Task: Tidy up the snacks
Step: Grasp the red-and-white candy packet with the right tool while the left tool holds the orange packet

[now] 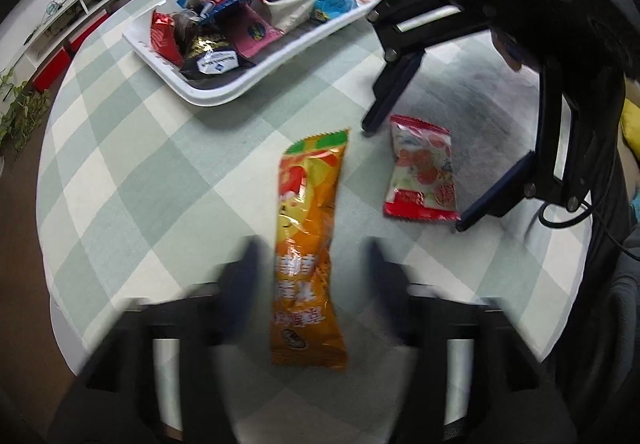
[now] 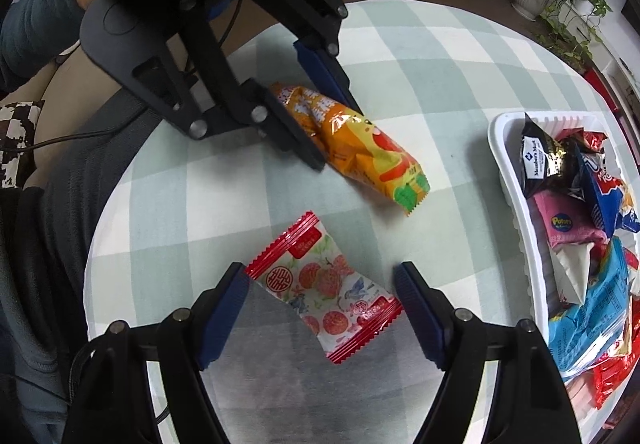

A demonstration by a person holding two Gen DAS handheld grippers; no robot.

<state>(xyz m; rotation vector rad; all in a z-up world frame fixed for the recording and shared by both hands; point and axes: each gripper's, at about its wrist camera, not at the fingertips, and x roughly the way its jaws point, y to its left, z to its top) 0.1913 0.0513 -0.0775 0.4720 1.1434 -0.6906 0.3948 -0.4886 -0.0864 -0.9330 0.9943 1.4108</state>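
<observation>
**Snack sorting: two packets outstanding, tray part-filled**

Item one: an orange snack packet, long and narrow, is lying flat on the tabletop between the jaws of the left gripper. Those jaws are standing wide apart, clear of the wrapper on both sides, gripping nothing; in the right wrist view the fingers are flanking the packet's near end, and contact with it cannot be ruled out from that angle.

Item two: a red-and-white candy packet, printed with round red fruit, is lying just beside the orange one. The right gripper is straddling it, jaws well open; one corner of the wrapper is sitting against the left blue pad, the other pad is standing apart. Nothing is being squeezed yet.

Item three: a white plastic tray is sitting near both packets on the checked green-and-white cloth. It is already carrying a heap of wrapped snacks: a black Member's Mark pouch, a pink Potoro packet, a blue bag, several red wrappers.

Progress, as a judgement: most of the stock seems to be gathered in the tray, and these two loose packets are what is remaining on the cloth. The right gripper appears closest to a pickup; closing on the candy and carrying it to the tray looks like the coming step.
</observation>
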